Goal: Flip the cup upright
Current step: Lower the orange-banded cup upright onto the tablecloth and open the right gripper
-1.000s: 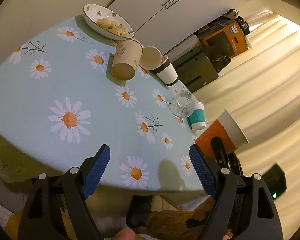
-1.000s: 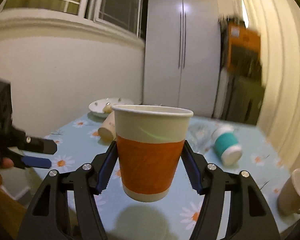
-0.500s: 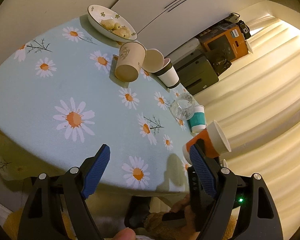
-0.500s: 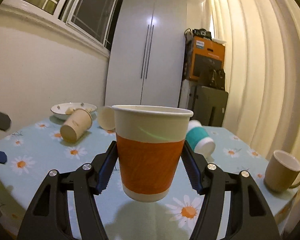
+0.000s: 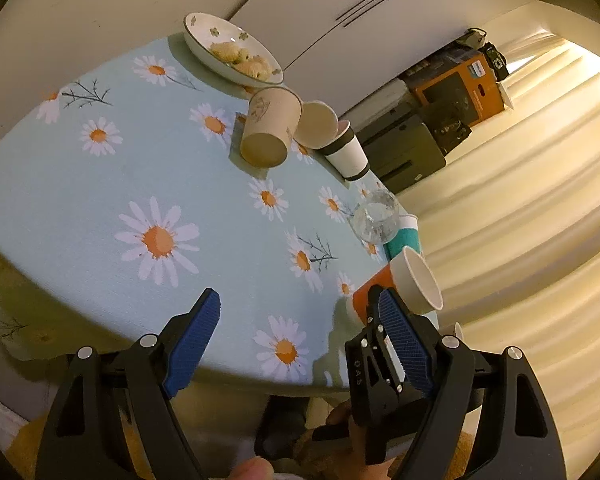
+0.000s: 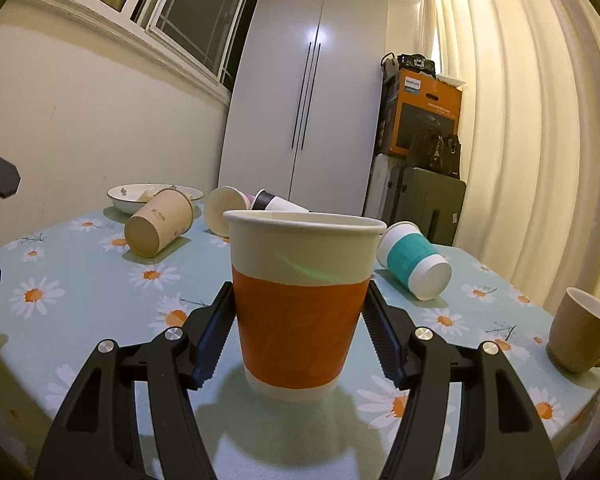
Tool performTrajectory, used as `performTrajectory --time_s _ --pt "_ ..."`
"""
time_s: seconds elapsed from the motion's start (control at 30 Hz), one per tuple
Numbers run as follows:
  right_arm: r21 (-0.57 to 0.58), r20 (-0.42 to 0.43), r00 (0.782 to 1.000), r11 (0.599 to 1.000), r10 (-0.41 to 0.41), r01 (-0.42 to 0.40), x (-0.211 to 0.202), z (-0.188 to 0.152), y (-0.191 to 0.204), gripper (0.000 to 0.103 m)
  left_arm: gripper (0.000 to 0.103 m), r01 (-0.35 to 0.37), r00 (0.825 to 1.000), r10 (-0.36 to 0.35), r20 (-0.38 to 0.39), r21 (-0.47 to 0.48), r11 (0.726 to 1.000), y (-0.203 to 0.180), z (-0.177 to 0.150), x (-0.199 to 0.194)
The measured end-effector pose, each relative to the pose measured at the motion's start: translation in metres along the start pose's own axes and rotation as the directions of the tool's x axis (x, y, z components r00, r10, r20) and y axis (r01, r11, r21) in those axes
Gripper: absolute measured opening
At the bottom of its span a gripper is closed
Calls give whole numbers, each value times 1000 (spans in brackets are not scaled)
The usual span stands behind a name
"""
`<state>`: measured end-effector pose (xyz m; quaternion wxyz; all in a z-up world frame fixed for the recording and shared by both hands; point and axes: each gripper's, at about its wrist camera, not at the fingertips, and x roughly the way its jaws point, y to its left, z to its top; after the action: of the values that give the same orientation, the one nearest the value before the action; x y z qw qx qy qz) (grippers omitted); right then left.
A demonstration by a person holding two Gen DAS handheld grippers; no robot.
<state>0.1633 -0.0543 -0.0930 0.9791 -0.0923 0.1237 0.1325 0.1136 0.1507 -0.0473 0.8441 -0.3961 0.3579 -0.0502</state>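
Standing upright with its mouth up, the orange-sleeved paper cup (image 6: 300, 304) sits between the two fingers of the right gripper (image 6: 298, 332), whose pads press its orange sleeve from both sides; its base is at or just over the daisy-print tablecloth (image 6: 100, 292), near the table's near edge, and whether it touches cannot be told. Behind it to the right a teal-banded cup (image 6: 414, 260) lies on its side, and further right a tan mug (image 6: 578, 330) stands upright by the table edge. Behind to the left a kraft paper cup (image 6: 160, 226) lies tipped over with its bottom toward the camera, beside a plain white cup (image 6: 224, 216) and a black-rimmed white cup (image 6: 278, 202), both also on their sides, with a bowl of snacks (image 6: 128, 198) at the back. The left gripper (image 5: 300, 344) hangs off the table edge with its blue-padded fingers spread wide and nothing between them.
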Motion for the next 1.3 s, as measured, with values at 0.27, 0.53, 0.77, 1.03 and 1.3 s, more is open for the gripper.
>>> performTrajectory --time_s 0.27,0.53,0.77,1.03,1.3 --pt "-13 -1 1000 1000 14 -14 -3 -3 4 64 80 5 1000 -5 -1 9 1000 -1 -2 -1" --pt "8 -8 1000 1000 15 -15 -7 -3 1 89 80 3 1000 -3 -3 6 1000 -1 -1 -2" --pt "21 1 999 999 39 -39 -17 7 -2 90 80 -23 1000 23 1 40 999 -5 -4 -2" --pt "88 15 998 994 61 -62 -42 23 -24 96 80 -72 997 70 27 86 994 -10 -9 -7" --pt "167 41 998 984 49 -55 -82 44 -61 98 94 -141 989 133 71 125 982 -14 -13 -12"
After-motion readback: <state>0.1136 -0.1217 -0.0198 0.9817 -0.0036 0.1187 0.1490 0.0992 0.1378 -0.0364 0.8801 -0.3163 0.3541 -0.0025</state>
